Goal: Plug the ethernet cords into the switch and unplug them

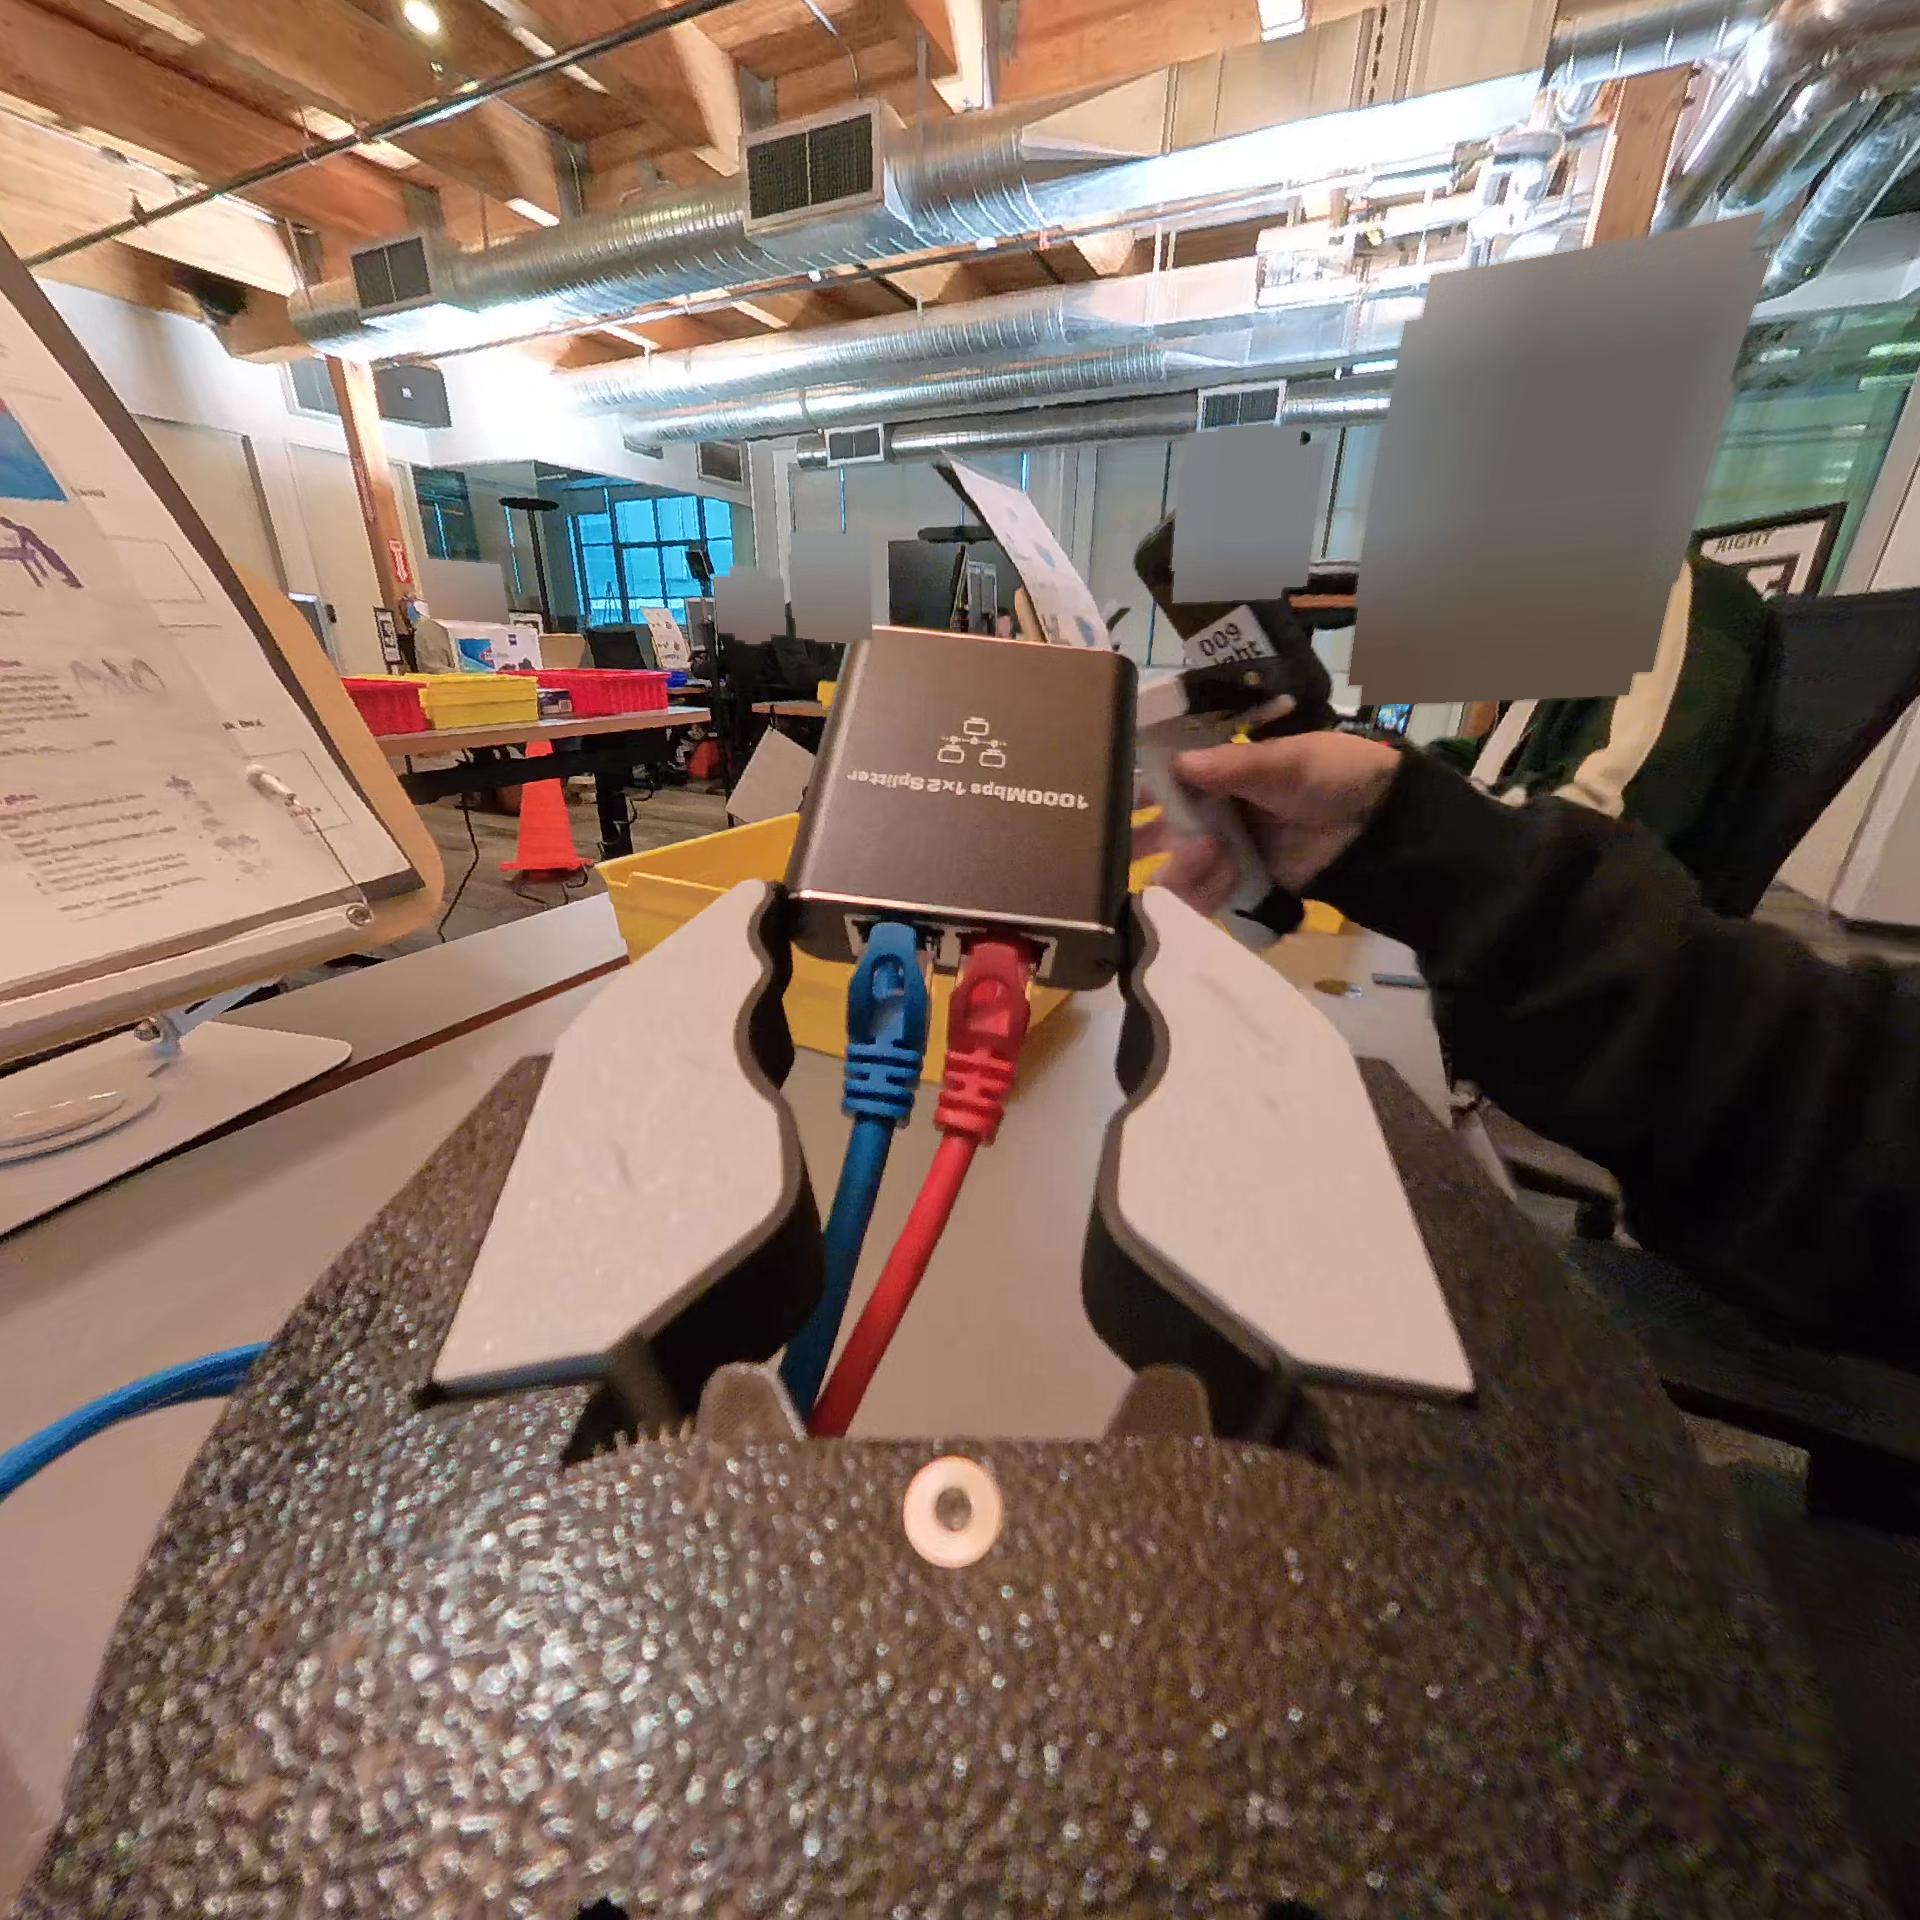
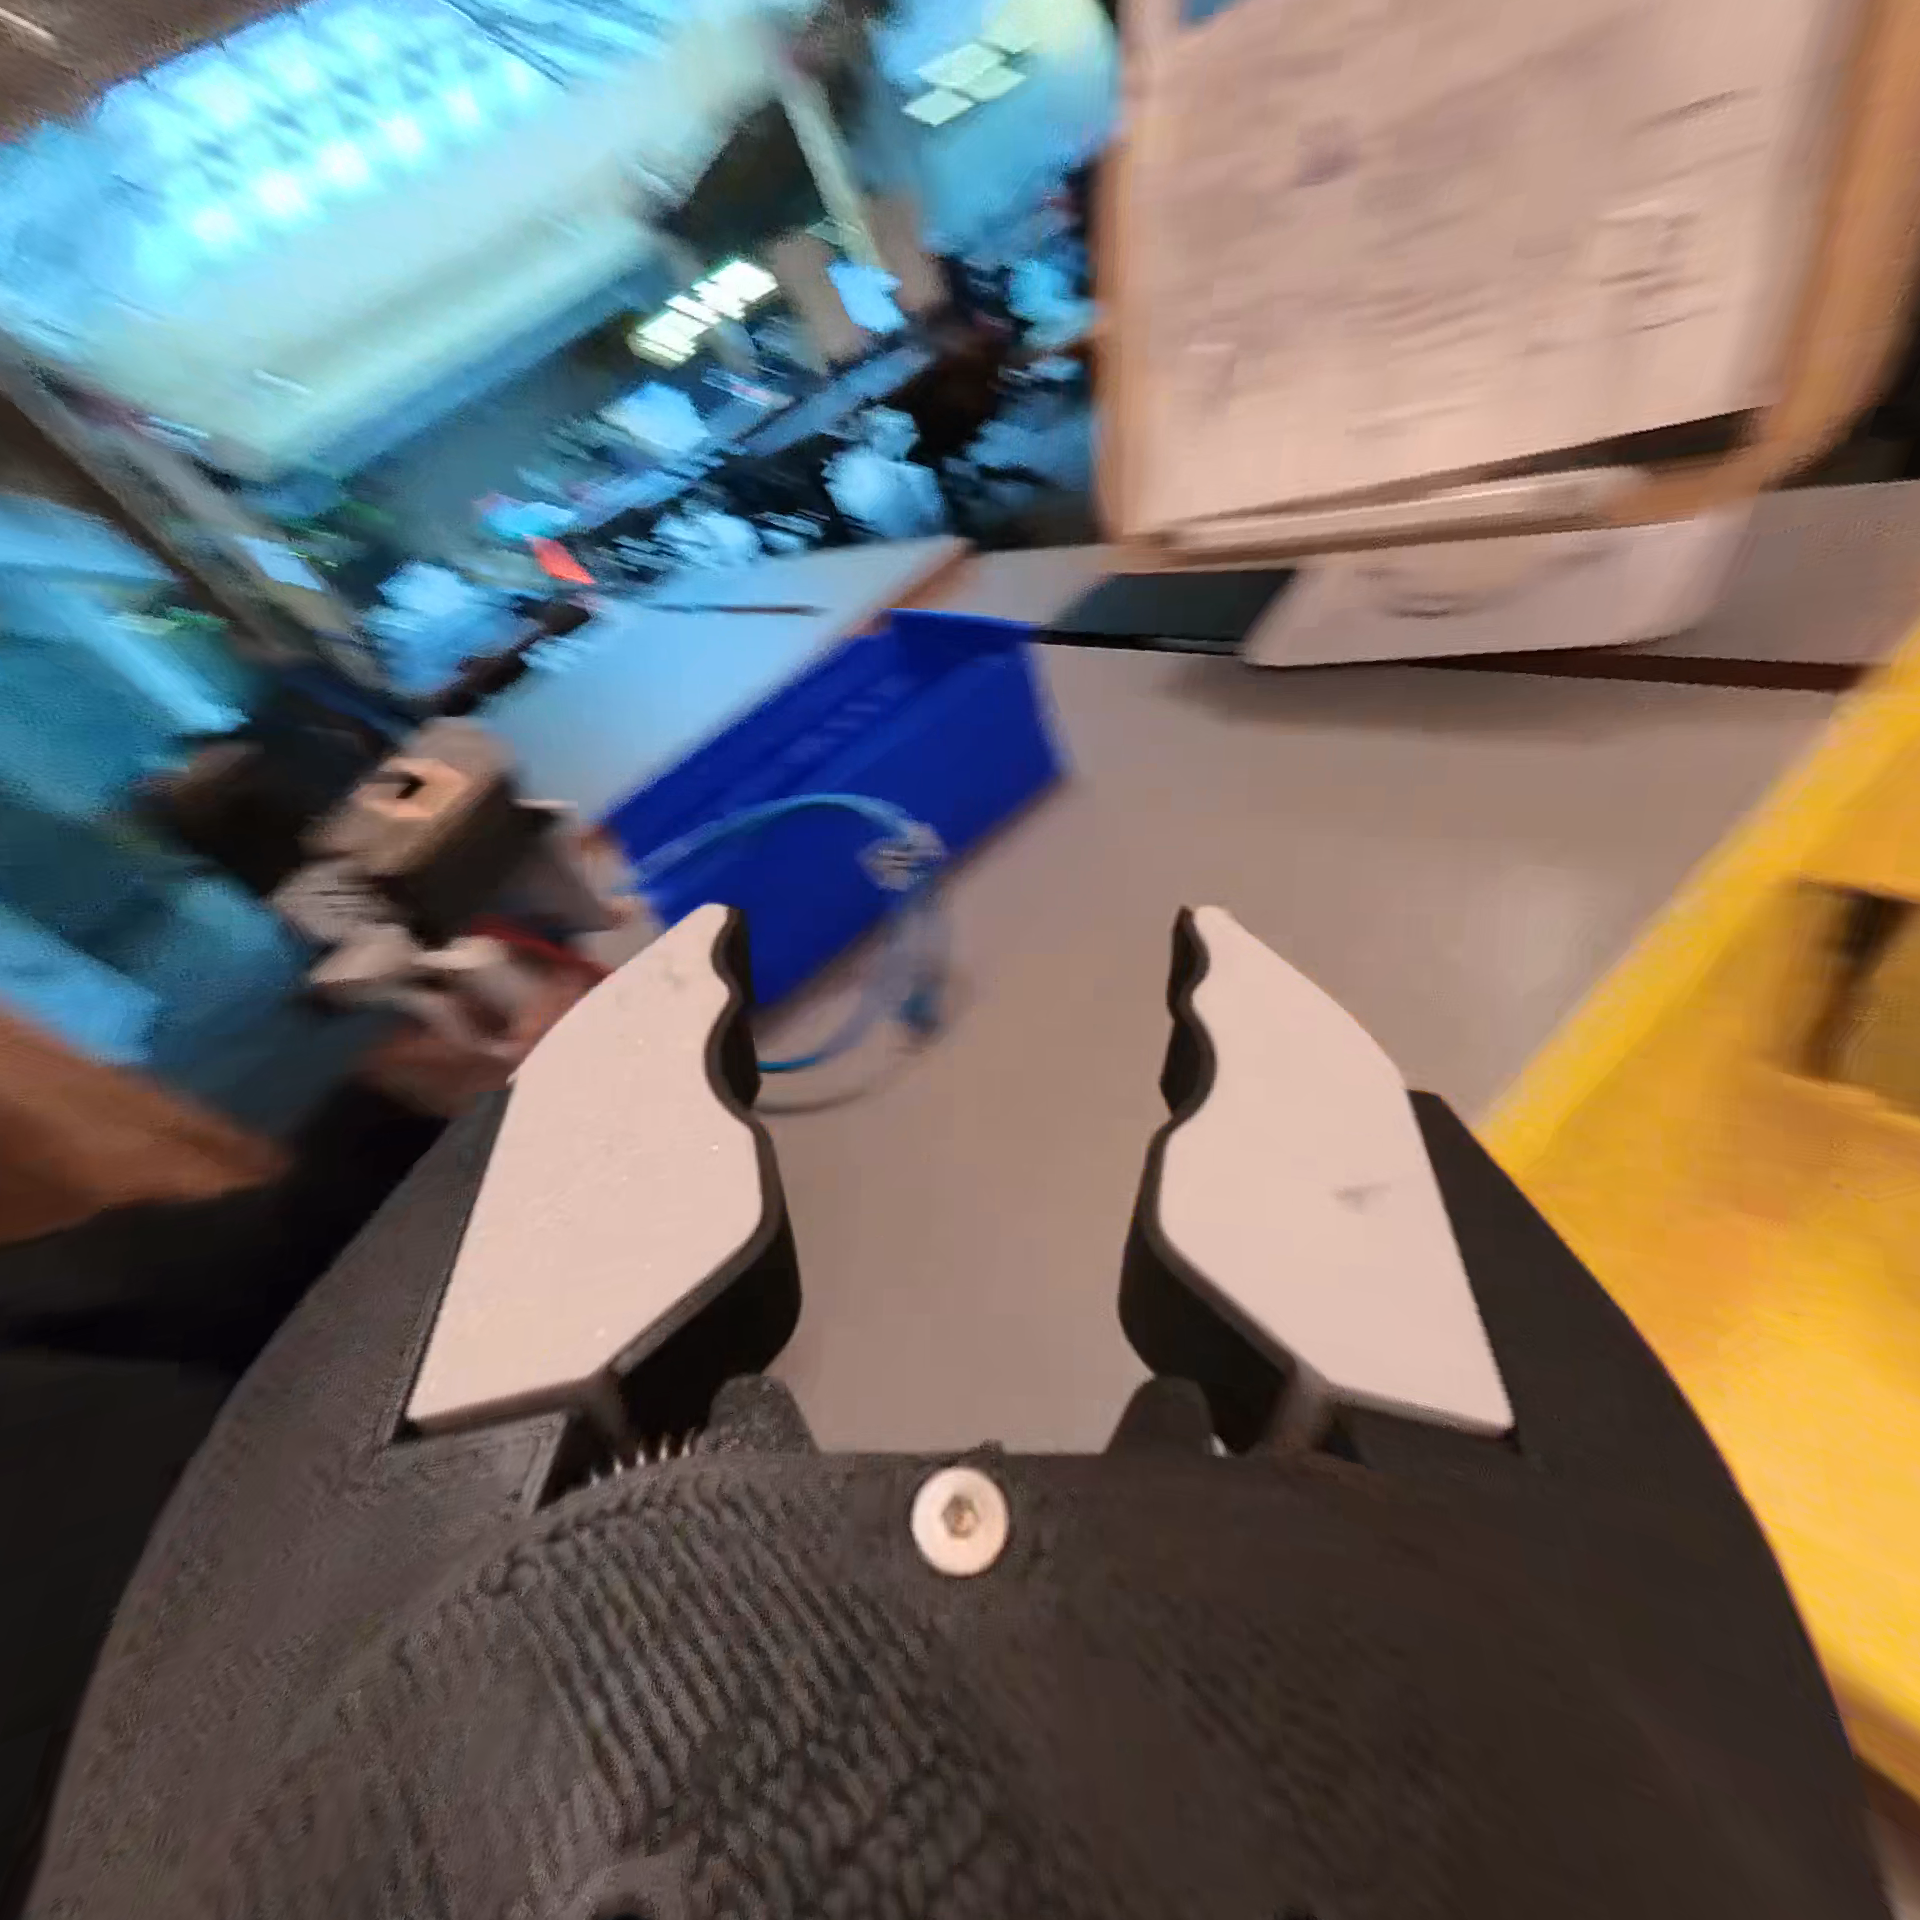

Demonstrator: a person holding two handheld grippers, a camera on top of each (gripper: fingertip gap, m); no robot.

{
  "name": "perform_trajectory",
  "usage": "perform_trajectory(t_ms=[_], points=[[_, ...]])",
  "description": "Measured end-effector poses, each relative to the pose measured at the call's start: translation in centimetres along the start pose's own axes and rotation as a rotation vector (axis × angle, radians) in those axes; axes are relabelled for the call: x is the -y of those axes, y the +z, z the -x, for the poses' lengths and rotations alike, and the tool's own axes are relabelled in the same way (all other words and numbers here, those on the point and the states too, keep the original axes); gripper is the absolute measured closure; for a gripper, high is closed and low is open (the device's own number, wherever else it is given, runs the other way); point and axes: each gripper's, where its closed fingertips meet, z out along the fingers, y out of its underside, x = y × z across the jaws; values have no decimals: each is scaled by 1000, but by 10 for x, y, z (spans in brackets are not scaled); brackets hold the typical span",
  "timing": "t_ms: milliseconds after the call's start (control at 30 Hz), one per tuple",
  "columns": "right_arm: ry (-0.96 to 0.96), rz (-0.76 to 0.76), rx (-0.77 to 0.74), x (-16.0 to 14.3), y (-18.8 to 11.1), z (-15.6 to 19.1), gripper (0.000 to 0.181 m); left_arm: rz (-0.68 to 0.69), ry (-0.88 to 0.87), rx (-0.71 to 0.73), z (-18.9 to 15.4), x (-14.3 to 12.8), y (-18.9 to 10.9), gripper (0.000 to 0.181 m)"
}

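1. Blue ethernet cord point(image 1: 883, 1023): seated in the left port, trailing back between the fingers.
2. Red ethernet cord point(image 1: 982, 1049): seated beside it.
3. Dark metal box-shaped switch point(image 1: 971, 790): clamped at its sides by the left gripper point(image 1: 948, 914), lifted and likely steadied for unplugging.
4. Right gripper point(image 2: 958, 920): held wide open, empty, over the grey table point(image 2: 1299, 831).

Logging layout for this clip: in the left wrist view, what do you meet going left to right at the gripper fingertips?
Left fingertip → blue cord → red cord → right fingertip; both cords sit plugged into the switch held by the left gripper.
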Motion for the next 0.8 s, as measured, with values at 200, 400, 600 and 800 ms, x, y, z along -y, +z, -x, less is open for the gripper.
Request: perform_trajectory(t_ms=[200, 400, 600, 800], points=[[273, -86, 411, -52, 61, 105, 103, 122, 132, -19, -6, -24, 6, 121], [352, -144, 560, -52, 69, 135, 117, 132, 215, 52, 3, -25, 4, 121], [213, -168, 391, -60, 85, 130, 151, 136, 331, 143, 3, -36, 13, 121], [-162, -177, 144, -59, 87, 114, 156, 178, 222, 121, 2, -47, 18, 110]])
